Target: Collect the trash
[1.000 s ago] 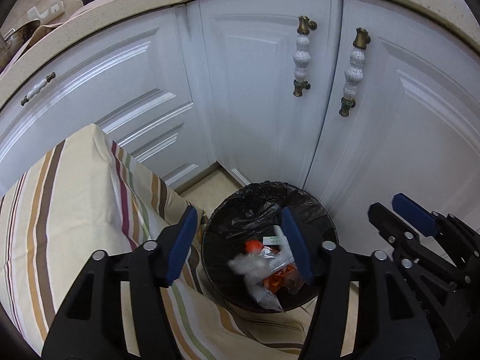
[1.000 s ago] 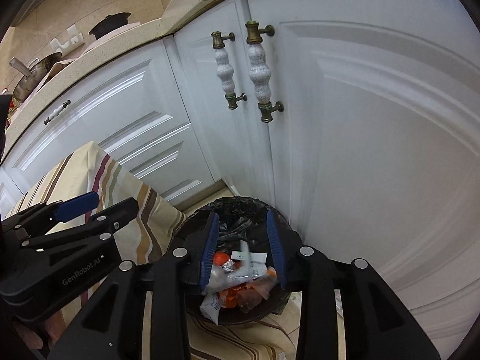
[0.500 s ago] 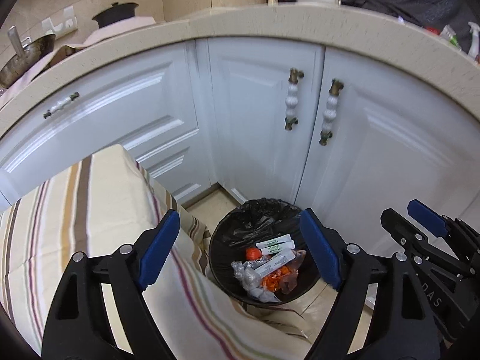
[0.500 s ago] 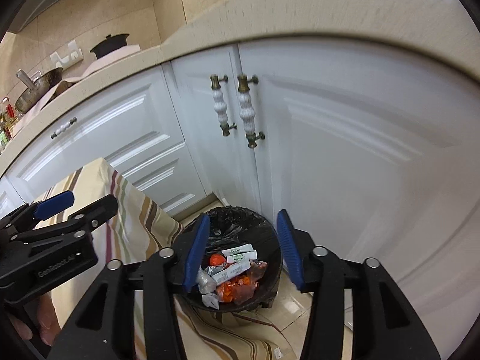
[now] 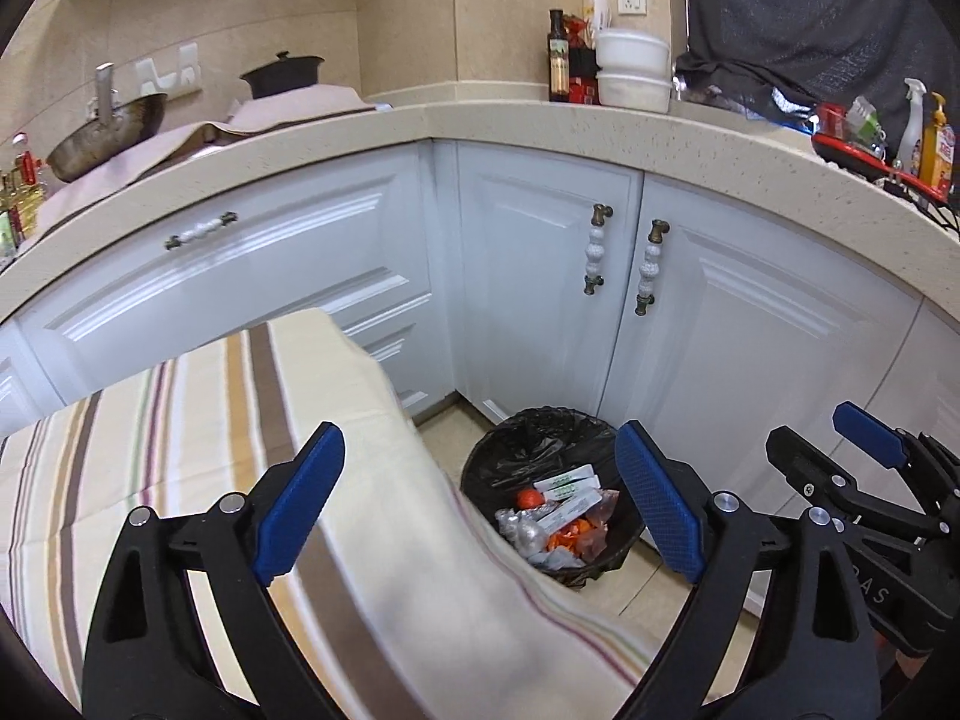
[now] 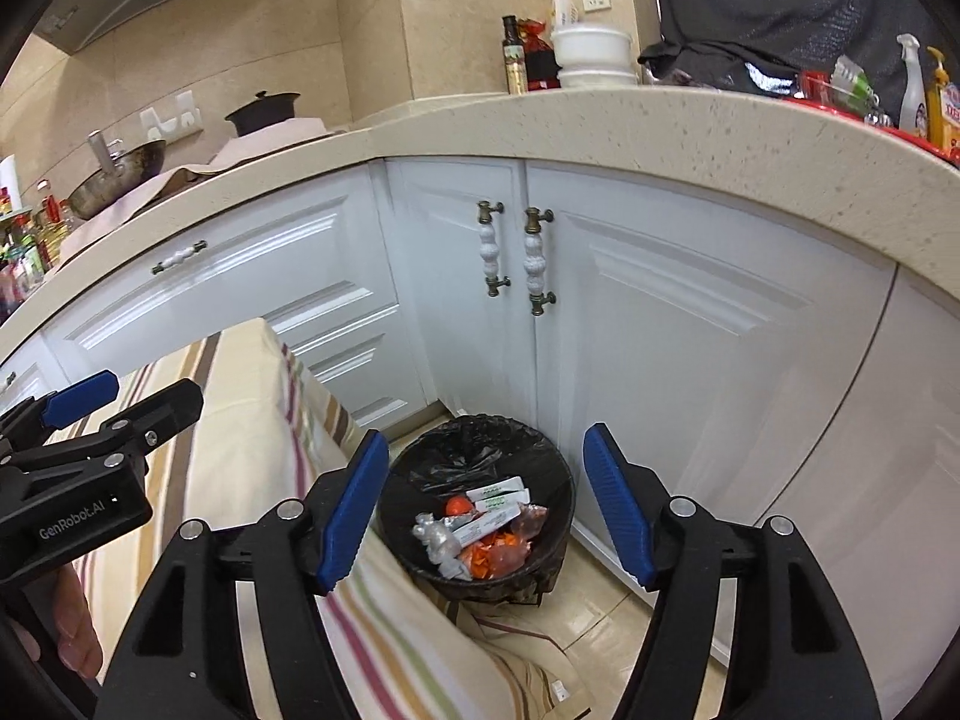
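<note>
Down on the tiled floor, in the corner where the white panelled cabinet doors (image 5: pixel 750 324) meet, stands a round black bin lined with a black plastic bag (image 5: pixel 543 438). Inside it lies the collected trash (image 5: pixel 555 516): white paper packets with green print, a small orange ball, crumpled silvery foil and orange-red wrapper scraps, all resting in the bin's bottom. A cream tablecloth with brown, green and maroon stripes (image 5: pixel 198 420) drapes down just beside the bin, its hem touching the bin's near side.

The left gripper (image 5: pixel 480 510) hangs above the cloth's edge and the bin, its blue-padded fingers (image 5: pixel 297 501) spread wide with nothing between them. The right gripper (image 6: pixel 486 504) hovers directly over the bin, its blue pads likewise spread apart and empty; the trash shows through the gap.

On the speckled beige countertop (image 6: pixel 690 120) sit a dark glass bottle (image 6: pixel 513 54), stacked white bowls (image 6: pixel 591 54), a metal wok (image 5: pixel 111 129) and a black lidded pot (image 5: pixel 282 75).
</note>
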A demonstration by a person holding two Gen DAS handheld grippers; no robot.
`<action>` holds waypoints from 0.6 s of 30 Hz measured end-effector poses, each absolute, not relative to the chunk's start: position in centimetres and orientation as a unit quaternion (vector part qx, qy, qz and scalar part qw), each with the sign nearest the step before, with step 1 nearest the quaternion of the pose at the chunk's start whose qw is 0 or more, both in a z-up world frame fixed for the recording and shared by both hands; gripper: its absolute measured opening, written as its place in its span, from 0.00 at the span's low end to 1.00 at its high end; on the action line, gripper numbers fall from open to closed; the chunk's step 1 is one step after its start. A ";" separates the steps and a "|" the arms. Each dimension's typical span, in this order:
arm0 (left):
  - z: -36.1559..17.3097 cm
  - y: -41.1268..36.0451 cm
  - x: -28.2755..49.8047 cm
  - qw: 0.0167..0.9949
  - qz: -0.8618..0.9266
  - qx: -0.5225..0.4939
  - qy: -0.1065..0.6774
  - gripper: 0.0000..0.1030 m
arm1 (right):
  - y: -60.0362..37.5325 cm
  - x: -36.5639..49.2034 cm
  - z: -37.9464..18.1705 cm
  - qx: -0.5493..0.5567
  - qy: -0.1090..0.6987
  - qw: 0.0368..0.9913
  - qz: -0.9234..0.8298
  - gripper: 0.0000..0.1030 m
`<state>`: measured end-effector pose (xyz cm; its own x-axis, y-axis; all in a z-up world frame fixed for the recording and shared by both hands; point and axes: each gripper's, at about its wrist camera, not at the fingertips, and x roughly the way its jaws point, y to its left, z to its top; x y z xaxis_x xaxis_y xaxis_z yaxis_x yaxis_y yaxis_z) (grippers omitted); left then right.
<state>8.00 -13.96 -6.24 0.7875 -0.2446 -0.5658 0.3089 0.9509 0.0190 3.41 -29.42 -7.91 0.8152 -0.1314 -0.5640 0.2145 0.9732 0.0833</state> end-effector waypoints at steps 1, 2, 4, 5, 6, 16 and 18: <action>-6.0 -13.4 7.5 0.945 -0.145 0.054 0.289 0.87 | -29.1 3.1 -7.7 0.070 0.289 0.951 -0.090 0.64; -5.7 -13.0 7.1 0.946 -0.144 0.052 0.287 0.87 | -28.6 2.7 -7.3 0.067 0.286 0.952 -0.088 0.64; -5.2 -12.1 6.2 0.948 -0.140 0.048 0.283 0.88 | -28.0 2.0 -6.8 0.064 0.280 0.954 -0.087 0.66; -5.0 -11.9 5.9 0.948 -0.139 0.046 0.282 0.88 | -27.7 1.7 -6.6 0.063 0.277 0.955 -0.087 0.67; -4.8 -11.5 5.4 0.949 -0.138 0.044 0.280 0.88 | -27.5 1.4 -6.4 0.063 0.273 0.956 -0.086 0.67; -3.2 -9.4 2.9 0.956 -0.132 0.034 0.259 0.89 | -25.8 -1.2 -4.6 0.051 0.251 0.963 -0.088 0.68; -2.9 -9.1 2.5 0.957 -0.133 0.032 0.255 0.89 | -25.5 -1.4 -4.3 0.049 0.248 0.963 -0.090 0.69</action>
